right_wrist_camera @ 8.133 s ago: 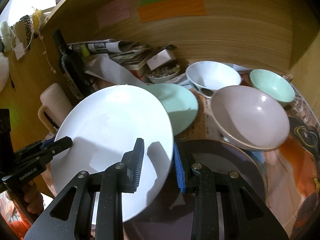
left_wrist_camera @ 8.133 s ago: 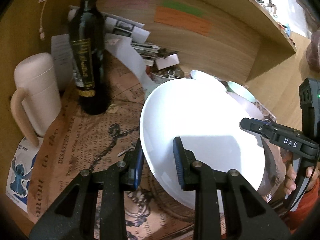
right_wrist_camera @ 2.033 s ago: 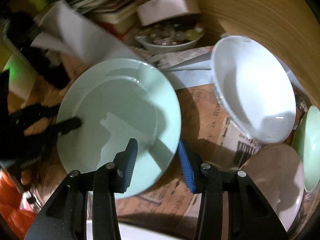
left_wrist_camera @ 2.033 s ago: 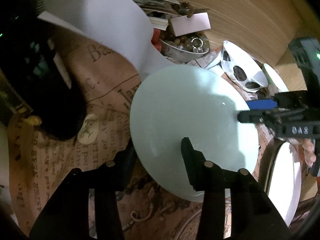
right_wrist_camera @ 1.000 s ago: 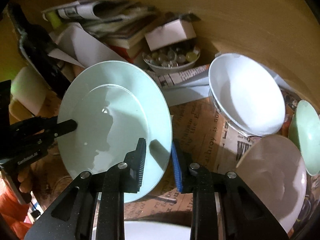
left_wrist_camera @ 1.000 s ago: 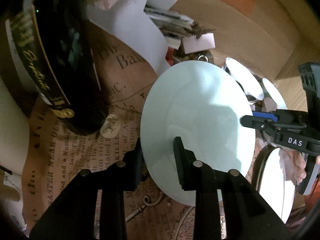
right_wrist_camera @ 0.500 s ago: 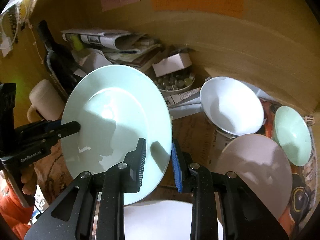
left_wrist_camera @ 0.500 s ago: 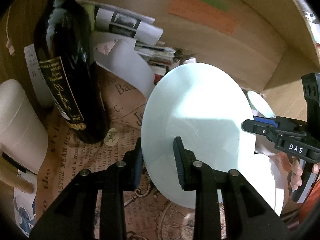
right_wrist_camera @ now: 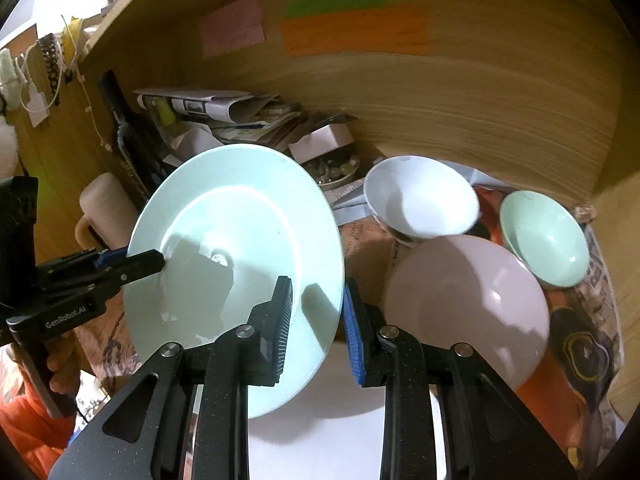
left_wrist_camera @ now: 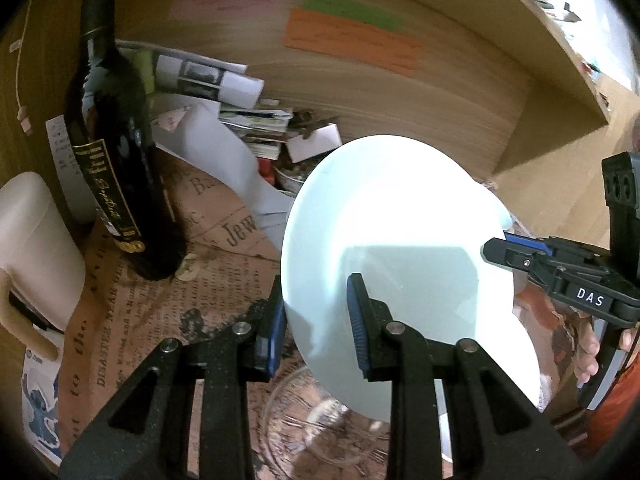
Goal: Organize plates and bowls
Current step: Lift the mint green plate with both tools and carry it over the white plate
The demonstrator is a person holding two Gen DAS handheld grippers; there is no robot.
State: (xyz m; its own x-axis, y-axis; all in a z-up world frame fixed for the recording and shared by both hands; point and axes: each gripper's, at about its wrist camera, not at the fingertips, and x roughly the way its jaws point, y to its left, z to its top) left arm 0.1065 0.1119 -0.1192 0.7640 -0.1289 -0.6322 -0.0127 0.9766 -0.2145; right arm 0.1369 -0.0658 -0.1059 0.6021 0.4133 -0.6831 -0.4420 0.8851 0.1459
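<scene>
In the left wrist view the left gripper [left_wrist_camera: 316, 314] is clamped on the near-left rim of the mint plate [left_wrist_camera: 394, 248], which is held up off the table and tilted, with the right gripper [left_wrist_camera: 498, 246] pinching its far-right edge, a wine bottle [left_wrist_camera: 116, 160] standing to the left on the newsprint cloth [left_wrist_camera: 160, 304] and a glass dish [left_wrist_camera: 320, 432] underneath. In the right wrist view the right gripper [right_wrist_camera: 316, 314] has its fingers closed over the plate's [right_wrist_camera: 240, 248] right rim while the left gripper [right_wrist_camera: 148, 260] grips the opposite edge, and a white plate [right_wrist_camera: 320, 440] sits right below. Off to the right are a white bowl [right_wrist_camera: 420, 196], a pink bowl [right_wrist_camera: 468, 304] nearer, and a green bowl [right_wrist_camera: 544, 236] far right.
</scene>
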